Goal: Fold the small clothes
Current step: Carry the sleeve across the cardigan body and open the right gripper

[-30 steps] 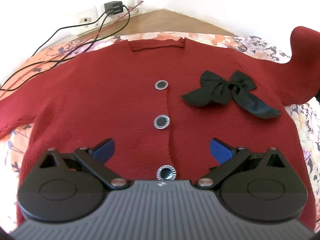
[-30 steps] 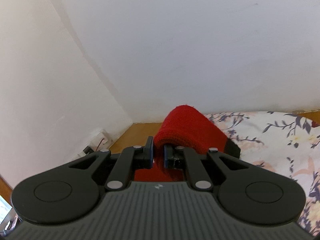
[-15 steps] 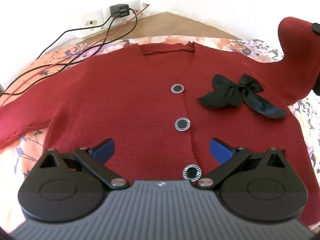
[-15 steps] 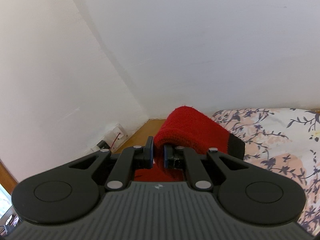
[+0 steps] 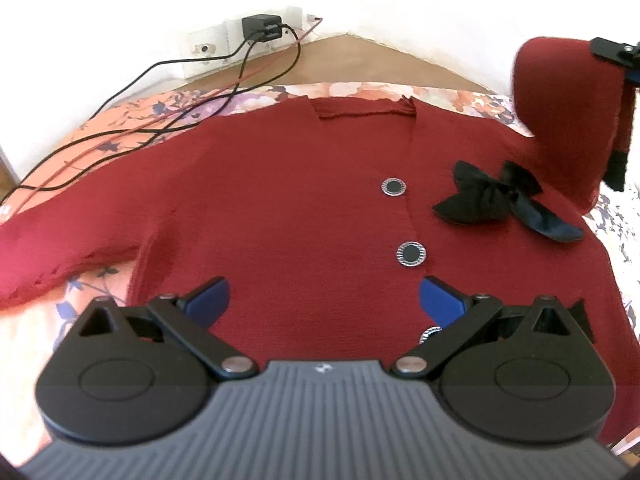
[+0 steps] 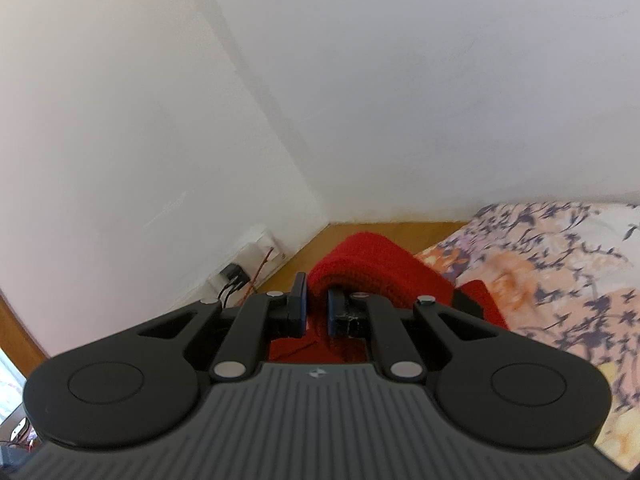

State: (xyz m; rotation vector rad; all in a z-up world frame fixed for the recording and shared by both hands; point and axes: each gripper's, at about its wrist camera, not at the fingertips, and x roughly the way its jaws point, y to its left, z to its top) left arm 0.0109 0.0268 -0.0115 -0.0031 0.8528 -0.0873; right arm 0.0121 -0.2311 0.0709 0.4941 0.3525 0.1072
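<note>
A dark red knitted cardigan (image 5: 288, 208) lies face up on the floral bedsheet (image 5: 132, 112), with round silver-rimmed buttons (image 5: 411, 253) down its front and a black bow (image 5: 496, 200) on its right chest. My left gripper (image 5: 324, 300) hovers open over the lower front, with nothing between its blue pads. The cardigan's right sleeve (image 5: 560, 92) is lifted into the air at the upper right. My right gripper (image 6: 316, 312) is shut on that sleeve (image 6: 372, 268), which drapes over its fingers. The left sleeve (image 5: 36, 252) lies flat at the left.
A wall socket with a black charger (image 5: 262, 28) sits in the corner, and its black and red cables (image 5: 132, 128) trail across the sheet beside the left sleeve. White walls (image 6: 360, 80) and a strip of wooden floor (image 5: 360, 64) border the bed.
My left gripper has shifted left, so the cardigan slides right in its view. My right gripper has carried the lifted sleeve higher and closer to the cardigan body.
</note>
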